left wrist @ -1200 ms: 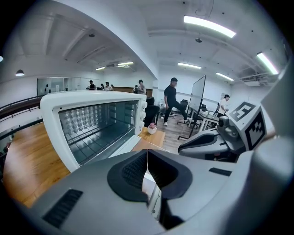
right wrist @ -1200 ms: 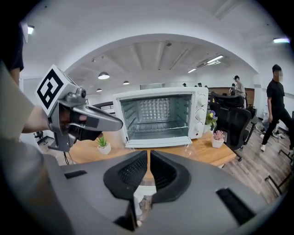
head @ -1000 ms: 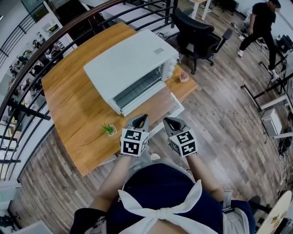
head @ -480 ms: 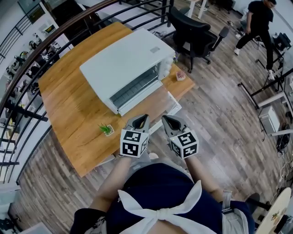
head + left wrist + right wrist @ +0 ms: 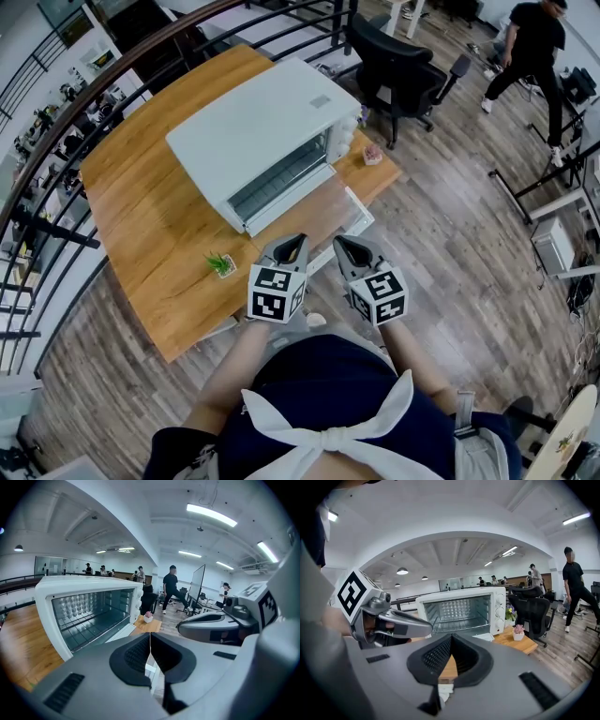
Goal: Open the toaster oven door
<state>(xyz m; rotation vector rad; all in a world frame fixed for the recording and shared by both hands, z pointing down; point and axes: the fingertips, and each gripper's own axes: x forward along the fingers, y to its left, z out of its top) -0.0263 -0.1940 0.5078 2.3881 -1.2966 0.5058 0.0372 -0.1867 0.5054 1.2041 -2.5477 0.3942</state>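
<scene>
Smooth matt white toaster oven (image 5: 253,127); grained wooden table (image 5: 141,216); wood-plank floor (image 5: 450,234).

The head view looks steeply down on the toaster oven (image 5: 253,141), which both gripper views face from nearby, low.

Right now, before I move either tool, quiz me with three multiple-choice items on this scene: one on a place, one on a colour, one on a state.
1. Where does the green potted plant stand?
A) on top of the toaster oven
B) on the wooden table, in front of the oven
C) inside the oven

2. What colour is the toaster oven's body?
A) white
B) black
C) red

3. How is the oven door?
A) shut
B) missing
C) folded down, open

Answers:
1 B: its pot sits on bare wood near the table's front edge.
2 A: the top and sides show white in every view.
3 C: the glass door lies flat in front of the oven.
</scene>
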